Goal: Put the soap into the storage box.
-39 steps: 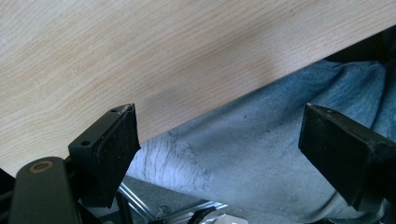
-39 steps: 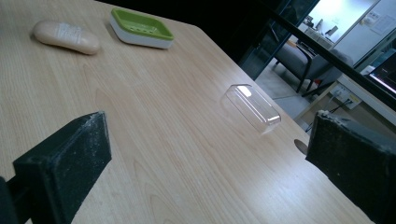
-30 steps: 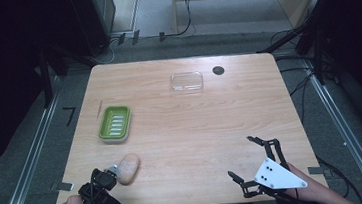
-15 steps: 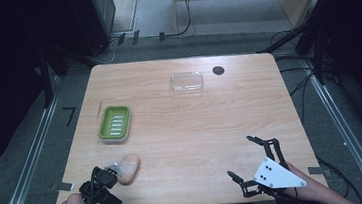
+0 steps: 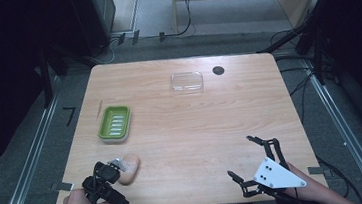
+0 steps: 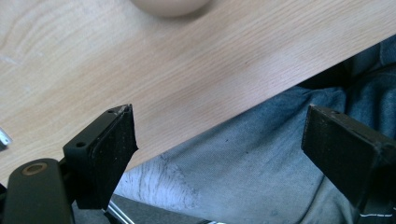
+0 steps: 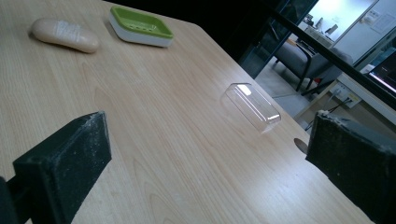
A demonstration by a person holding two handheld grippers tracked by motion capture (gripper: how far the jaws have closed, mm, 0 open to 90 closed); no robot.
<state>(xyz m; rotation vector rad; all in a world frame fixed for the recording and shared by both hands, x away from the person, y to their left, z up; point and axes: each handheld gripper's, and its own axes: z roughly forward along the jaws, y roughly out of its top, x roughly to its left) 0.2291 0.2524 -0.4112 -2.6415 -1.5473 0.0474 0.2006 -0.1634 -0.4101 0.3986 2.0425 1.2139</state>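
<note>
Beige soap (image 5: 129, 167) lies on the table (image 5: 191, 126) just beside the left gripper (image 5: 106, 175). Both grippers' jaws gape empty. Likely next: square those jaws across the soap's narrow sides before closing.

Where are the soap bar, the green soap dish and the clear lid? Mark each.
soap bar (image 5: 129, 167), high view, middle of its top.
green soap dish (image 5: 115, 123), high view, ribbed inner floor.
clear lid (image 7: 252, 107), right gripper view, its flat top.
</note>
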